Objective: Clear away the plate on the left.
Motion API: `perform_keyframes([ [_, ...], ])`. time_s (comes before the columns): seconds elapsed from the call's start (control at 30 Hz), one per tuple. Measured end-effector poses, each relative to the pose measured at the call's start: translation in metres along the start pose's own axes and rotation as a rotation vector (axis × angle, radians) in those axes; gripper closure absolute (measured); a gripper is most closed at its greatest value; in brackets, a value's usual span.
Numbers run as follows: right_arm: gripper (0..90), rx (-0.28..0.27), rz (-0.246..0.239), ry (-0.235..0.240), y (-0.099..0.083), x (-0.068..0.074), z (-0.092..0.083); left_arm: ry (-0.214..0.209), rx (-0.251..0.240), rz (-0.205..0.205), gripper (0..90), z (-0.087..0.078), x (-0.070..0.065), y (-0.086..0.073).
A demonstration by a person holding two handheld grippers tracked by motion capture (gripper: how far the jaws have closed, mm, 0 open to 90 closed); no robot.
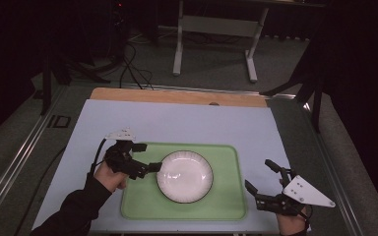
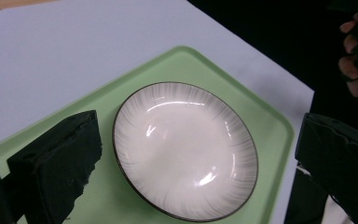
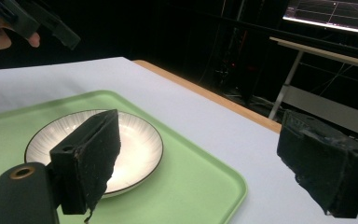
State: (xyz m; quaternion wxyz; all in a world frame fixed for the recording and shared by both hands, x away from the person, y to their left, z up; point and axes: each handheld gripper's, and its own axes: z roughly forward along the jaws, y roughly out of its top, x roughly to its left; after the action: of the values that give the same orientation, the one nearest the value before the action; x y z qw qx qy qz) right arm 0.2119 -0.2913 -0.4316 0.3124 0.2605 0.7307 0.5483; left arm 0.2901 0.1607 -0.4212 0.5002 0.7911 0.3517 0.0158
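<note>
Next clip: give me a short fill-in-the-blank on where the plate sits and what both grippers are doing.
1. The white plate lies on a ____ tray.
2. The plate holds ____.
3. The left gripper is open at the plate's ____ edge in the high view.
4. The right gripper, beside the tray, has its jaws ____.

Missing words: green; nothing; left; open

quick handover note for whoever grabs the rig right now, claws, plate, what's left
Left claw: open, empty, at the left rim of the white plate, not gripping it.
Right claw: open, empty, off the right edge of the green tray, over the pale mat.
The plate sits flat in the middle of the tray, nothing on it.
Done: nothing grasped so far.
Left: probably close on the rim and lift.
</note>
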Motion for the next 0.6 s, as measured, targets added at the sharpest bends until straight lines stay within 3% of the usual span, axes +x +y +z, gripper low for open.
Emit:
perform_keyframes([
  [0.37, 13.1, 0.004, -0.003, 0.002, 0.000, 0.001, 0.001, 0.061, -0.050, 0.034, 0.9, -0.026, 0.004, -0.015],
  [0.4, 13.1, 0.003, -0.003, 0.003, 0.000, 0.001, 0.001, 0.080, -0.061, 0.040, 0.9, -0.031, 0.006, -0.019],
  [0.6, 13.0, 0.007, -0.003, 0.003, -0.001, 0.001, 0.002, 0.102, -0.063, 0.055, 0.9, -0.038, 0.009, -0.037],
])
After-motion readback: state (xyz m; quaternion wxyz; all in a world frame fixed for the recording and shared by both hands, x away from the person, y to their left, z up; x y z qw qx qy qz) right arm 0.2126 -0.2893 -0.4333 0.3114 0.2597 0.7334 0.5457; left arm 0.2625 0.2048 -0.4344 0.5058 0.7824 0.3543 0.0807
